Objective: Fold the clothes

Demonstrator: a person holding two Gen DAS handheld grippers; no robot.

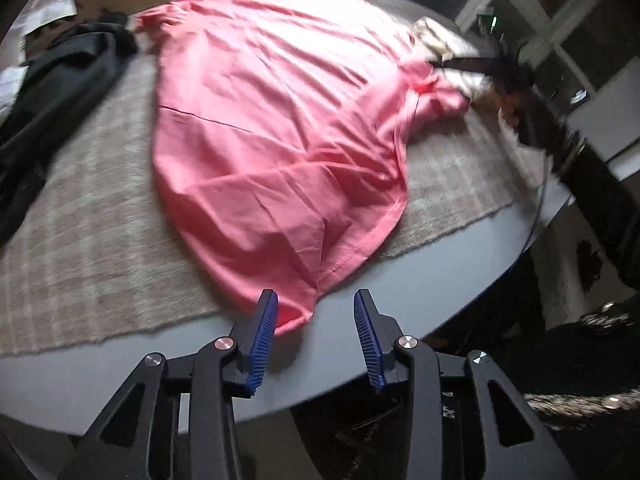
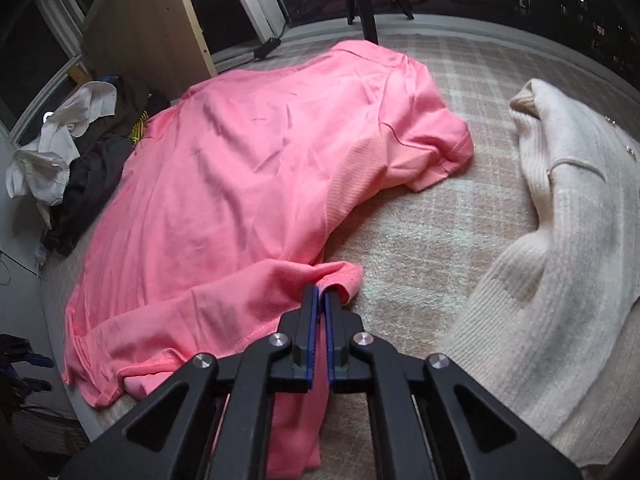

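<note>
Pink shirt (image 2: 224,184) spread on plaid blanket (image 2: 420,248), right hand-held gripper (image 2: 321,294) pinching its hem — left hand-held gripper (image 1: 316,300) spread.

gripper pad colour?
Blue, ribbed pads; clearest in the left wrist view.

- Left wrist view: looks along my left gripper (image 1: 316,312) from the table's near edge (image 1: 400,300), low and close, facing across the pink shirt (image 1: 276,132).
- Right wrist view: looks along my right gripper (image 2: 321,296), right against the shirt's edge.
- Shared: pink shirt (image 2: 224,184), plaid cloth (image 1: 88,248).
</note>
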